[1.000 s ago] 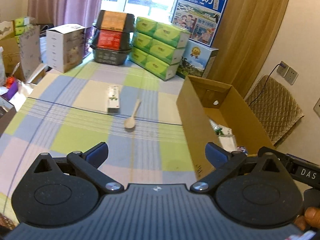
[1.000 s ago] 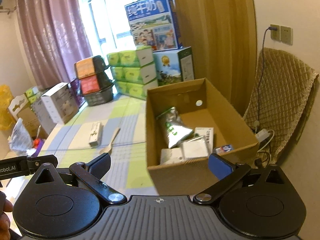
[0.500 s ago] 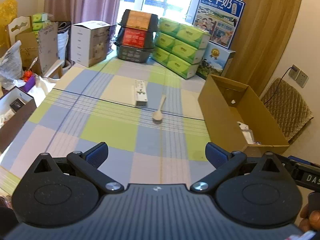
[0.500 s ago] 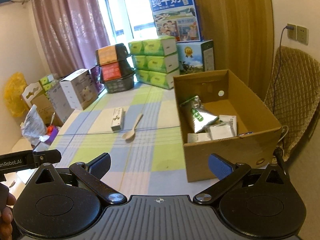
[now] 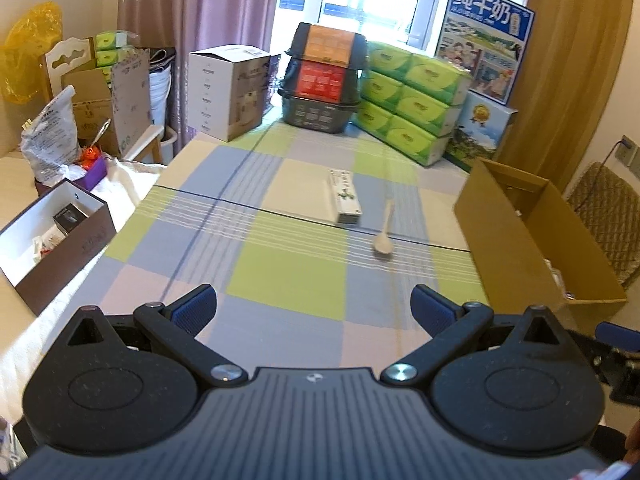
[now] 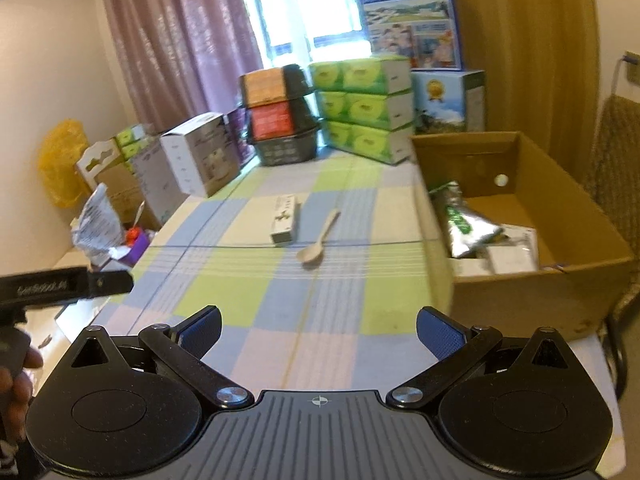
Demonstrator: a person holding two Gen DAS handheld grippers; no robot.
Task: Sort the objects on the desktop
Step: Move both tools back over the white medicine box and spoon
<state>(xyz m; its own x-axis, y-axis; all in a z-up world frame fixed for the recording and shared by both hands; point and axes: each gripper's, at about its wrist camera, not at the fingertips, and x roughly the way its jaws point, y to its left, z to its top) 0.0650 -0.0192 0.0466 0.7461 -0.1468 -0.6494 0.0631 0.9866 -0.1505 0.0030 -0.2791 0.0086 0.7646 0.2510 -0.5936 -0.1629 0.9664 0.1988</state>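
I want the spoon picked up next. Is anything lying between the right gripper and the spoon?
Nothing visible does. Bare checked tablecloth lies between the open right gripper and the spoon. The small white box sits beside the spoon, off that line.

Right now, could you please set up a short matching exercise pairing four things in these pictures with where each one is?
Things:
1. spoon
2. small white carton
3. silver and green pouch
4. green tissue packs

Places:
A. inside the cardboard box
B. stacked at the table's far end
C. lying on the tablecloth, between the carton and the cardboard box
D. lying on the tablecloth, left of the spoon

Pairs: 1-C, 2-D, 3-A, 4-B
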